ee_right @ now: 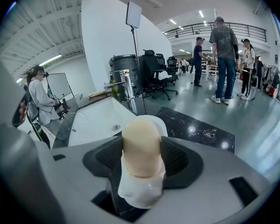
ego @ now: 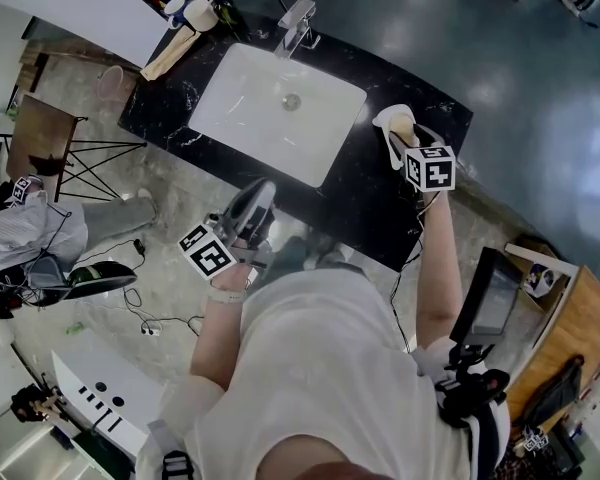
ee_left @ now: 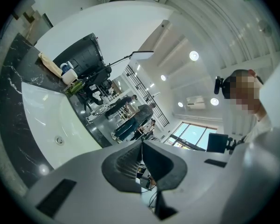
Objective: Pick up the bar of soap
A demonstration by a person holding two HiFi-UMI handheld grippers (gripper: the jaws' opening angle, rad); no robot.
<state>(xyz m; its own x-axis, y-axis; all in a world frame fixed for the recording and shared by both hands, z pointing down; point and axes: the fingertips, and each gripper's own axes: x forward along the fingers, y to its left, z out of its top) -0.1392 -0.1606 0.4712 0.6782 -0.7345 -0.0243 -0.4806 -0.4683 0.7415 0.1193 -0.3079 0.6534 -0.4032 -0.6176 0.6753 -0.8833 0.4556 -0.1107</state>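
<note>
A cream bar of soap (ee_right: 140,146) sits between the jaws of my right gripper (ee_right: 141,164), which is shut on it. A white soap dish (ee_right: 136,192) shows under and behind the bar. I cannot tell whether the dish is touching the counter. In the head view the right gripper (ego: 405,136) is over the soap dish (ego: 390,118), on the black counter right of the sink. My left gripper (ego: 258,196) hovers at the counter's near edge in front of the basin. In its own view the left gripper (ee_left: 141,164) is shut with nothing in it.
A white basin (ego: 230,98) with a chrome faucet (ego: 296,23) is set in the black marble counter (ego: 380,208). A cup (ego: 198,13) and a folded cloth (ego: 168,53) lie at the counter's far left. Several people (ee_right: 224,59) stand beyond the counter.
</note>
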